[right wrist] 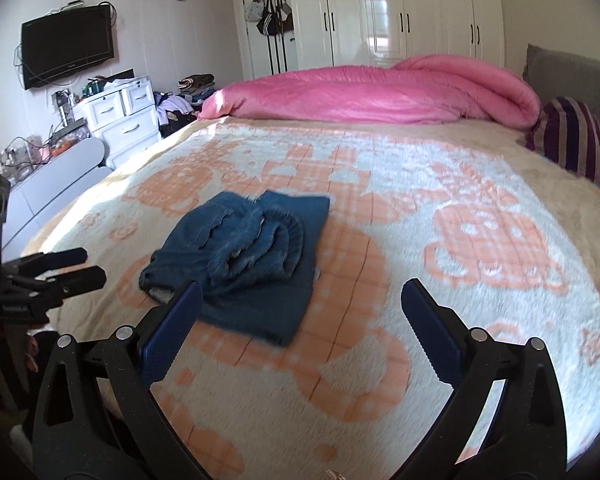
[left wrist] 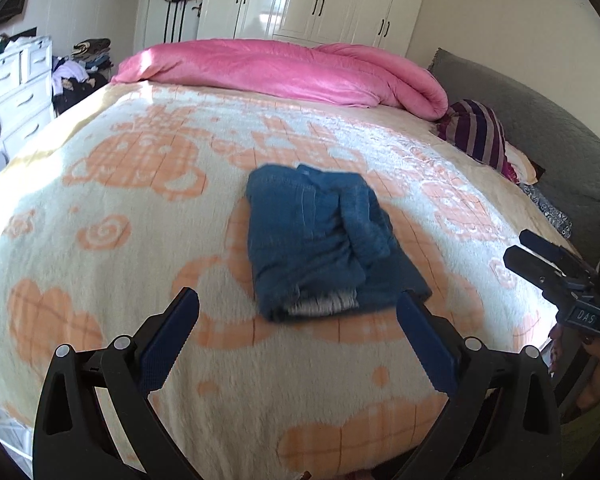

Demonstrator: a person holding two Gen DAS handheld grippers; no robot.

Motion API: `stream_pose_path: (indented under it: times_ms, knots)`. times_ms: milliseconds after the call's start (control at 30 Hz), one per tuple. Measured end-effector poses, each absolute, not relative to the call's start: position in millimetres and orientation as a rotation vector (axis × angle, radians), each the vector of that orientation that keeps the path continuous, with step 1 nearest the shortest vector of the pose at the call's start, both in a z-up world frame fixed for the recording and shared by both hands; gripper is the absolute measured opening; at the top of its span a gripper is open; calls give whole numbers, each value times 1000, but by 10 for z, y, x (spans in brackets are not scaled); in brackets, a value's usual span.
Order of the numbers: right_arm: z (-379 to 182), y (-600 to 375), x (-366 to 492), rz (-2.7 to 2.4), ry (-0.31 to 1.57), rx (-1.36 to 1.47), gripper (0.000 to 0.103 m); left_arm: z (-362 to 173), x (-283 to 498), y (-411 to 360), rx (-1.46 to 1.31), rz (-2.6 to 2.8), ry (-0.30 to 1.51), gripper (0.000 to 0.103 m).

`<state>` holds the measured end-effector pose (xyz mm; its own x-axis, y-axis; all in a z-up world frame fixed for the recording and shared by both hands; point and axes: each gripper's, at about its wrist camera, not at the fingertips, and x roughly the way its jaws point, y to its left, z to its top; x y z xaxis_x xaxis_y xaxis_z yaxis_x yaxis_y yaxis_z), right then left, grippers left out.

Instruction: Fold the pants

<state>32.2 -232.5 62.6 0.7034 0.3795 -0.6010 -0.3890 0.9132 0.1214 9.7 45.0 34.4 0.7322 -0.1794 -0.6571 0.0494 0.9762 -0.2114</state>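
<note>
The pants (left wrist: 324, 240) lie folded in a small bundle in the middle of the bed (left wrist: 100, 280), so the job looks about done, and the left gripper (left wrist: 298, 332) and right gripper (right wrist: 302, 320) are both spread wide and hold nothing.

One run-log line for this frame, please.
pants: folded bundle on blanket | left gripper: open, empty | right gripper: open, empty

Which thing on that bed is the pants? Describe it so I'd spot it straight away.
Start at the bed's cream-and-orange blanket. In front of the pink duvet along its far edge lies a small folded bundle: the blue denim pants. It is the blanket's only dark blue thing; the pillow is purple-striped.
</note>
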Motion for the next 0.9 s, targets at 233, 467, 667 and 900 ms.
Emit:
stream_pose_path:
  times_ms: [233, 467, 667, 900]
  knots:
    - [295, -2258, 241, 373, 749, -76, 94, 47, 13, 420, -192, -120, 802, 99]
    - [42, -2285, 287, 342, 833, -63, 94, -65, 55, 398, -190, -111, 824, 99]
    - [57, -2277, 288, 347, 828, -68, 94, -65, 87, 376, -198, -114, 835, 99]
    - [70, -2254, 297, 351, 830, -76, 94, -55, 102, 369, -187, -109, 831, 99]
